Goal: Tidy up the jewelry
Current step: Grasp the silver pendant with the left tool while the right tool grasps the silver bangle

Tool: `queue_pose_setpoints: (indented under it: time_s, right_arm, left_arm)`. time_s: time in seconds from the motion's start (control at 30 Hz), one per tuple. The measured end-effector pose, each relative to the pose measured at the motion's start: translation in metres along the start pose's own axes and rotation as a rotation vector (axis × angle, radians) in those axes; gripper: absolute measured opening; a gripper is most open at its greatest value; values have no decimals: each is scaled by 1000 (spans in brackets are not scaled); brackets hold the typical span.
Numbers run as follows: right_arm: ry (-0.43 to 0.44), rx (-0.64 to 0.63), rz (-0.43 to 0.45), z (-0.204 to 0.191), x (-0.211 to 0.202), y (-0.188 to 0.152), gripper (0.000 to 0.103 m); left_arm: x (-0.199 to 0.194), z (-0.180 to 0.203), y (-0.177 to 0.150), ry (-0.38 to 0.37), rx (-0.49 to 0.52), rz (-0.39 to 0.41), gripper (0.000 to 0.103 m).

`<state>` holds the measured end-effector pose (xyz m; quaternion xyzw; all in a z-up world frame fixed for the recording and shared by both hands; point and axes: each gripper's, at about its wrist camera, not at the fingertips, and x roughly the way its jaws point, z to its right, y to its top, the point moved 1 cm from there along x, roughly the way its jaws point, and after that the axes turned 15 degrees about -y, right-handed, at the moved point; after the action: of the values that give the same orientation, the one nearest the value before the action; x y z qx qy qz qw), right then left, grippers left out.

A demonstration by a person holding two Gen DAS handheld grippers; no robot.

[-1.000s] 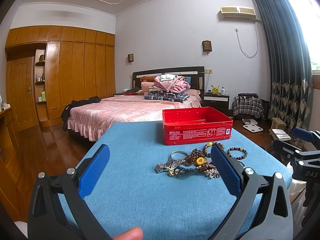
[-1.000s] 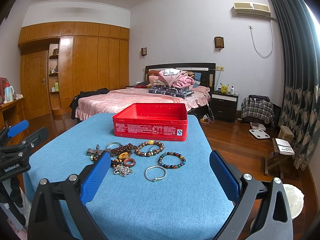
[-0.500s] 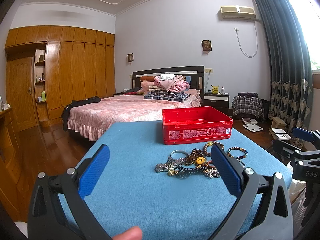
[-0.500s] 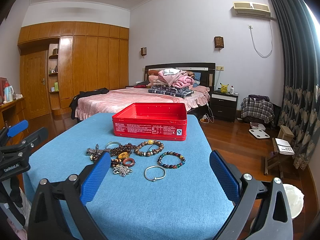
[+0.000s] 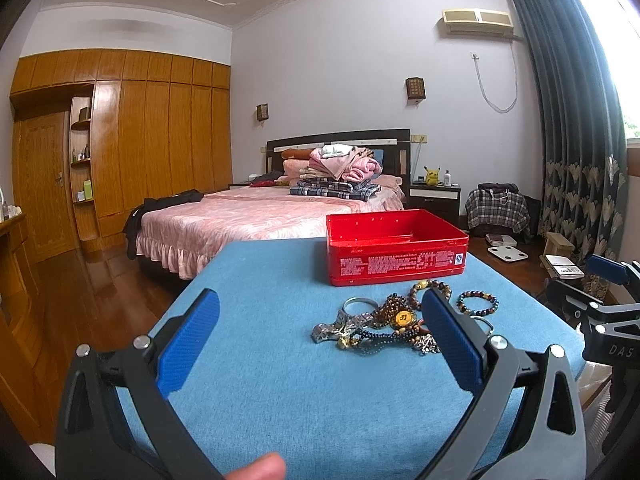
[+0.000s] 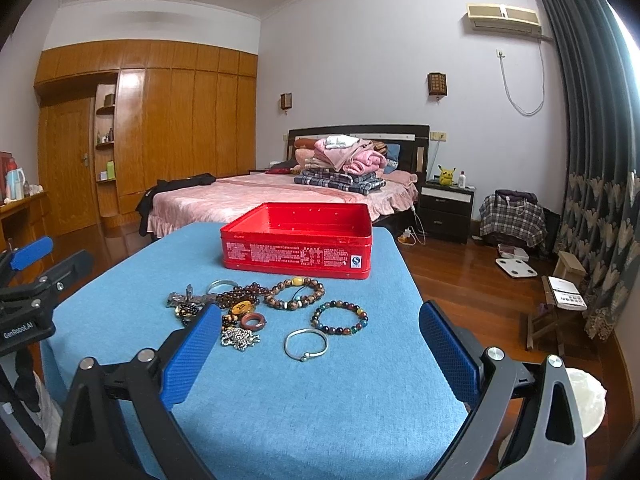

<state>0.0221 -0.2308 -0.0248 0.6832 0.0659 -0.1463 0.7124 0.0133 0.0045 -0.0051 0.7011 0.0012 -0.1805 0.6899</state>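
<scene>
An open red tin box [image 6: 297,241] stands at the far side of a blue cloth-covered table [image 6: 320,408]; it also shows in the left wrist view [image 5: 396,251]. In front of it lies a heap of jewelry [image 5: 380,326]: a silver bangle [image 6: 305,344], a multicolour bead bracelet [image 6: 340,317], a brown bead bracelet [image 6: 295,293], a red ring [image 6: 253,321] and a chain pile [image 6: 239,337]. My left gripper [image 5: 320,336] is open and empty, left of the heap. My right gripper [image 6: 320,348] is open and empty, just short of the bangle.
A bed [image 6: 264,196] with folded clothes stands beyond the table. A wooden wardrobe [image 6: 168,132] lines the left wall. A nightstand [image 6: 446,206], a small stool [image 6: 552,316] and curtains [image 6: 592,160] are at the right. The table's right edge drops to wooden floor.
The right wrist view has crept slightly forward toward the jewelry. The left gripper has not moved. Both stay open.
</scene>
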Motion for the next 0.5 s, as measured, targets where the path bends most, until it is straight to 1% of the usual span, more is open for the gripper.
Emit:
queue_pose_setpoints:
  time_s: [0.17,0.23,0.3,0.4,0.5]
  right_arm:
    - [-30,29,-9,3,18,-3,97]
    - [-48,30,-28,3,28,-4,97]
    - [-52,33,-45,2,37,-5,97]
    - [-58,30,-93,1,53,-10,97]
    - [-51,30,-143,0,68,-15,97]
  left_arm:
    - [21,-3,-10,-51,-31,-60,98]
    - [31,-2,-16,-40,-23,-82,98]
    - [40,-2,-19,-46,-30,-104,98]
    - [59,-2,-26,-40,-39,-148,98]
    - [76,-8,-30,-49,-85,-185,98]
